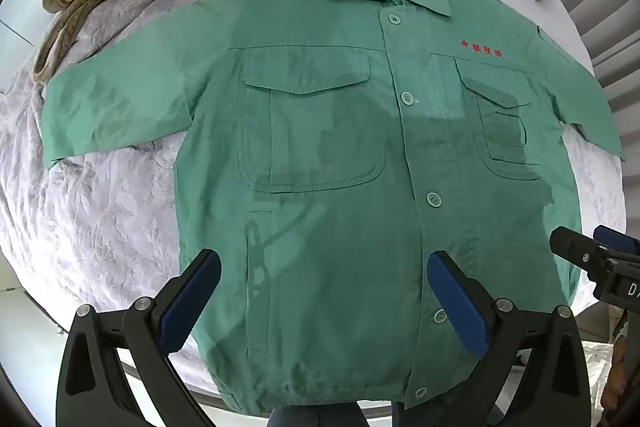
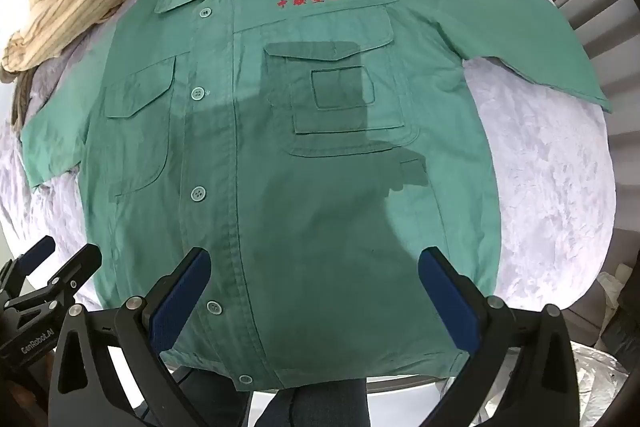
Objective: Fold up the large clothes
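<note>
You are holding your left gripper and right gripper above the hem of a green jacket lying flat, buttoned, on a lavender blanket; both jaws are spreading wide, gripping nothing.

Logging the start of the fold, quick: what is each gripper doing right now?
Left gripper: open, holding nothing, above the green work jacket near its hem.
Right gripper: open, holding nothing, also above the jacket near its hem.
</note>
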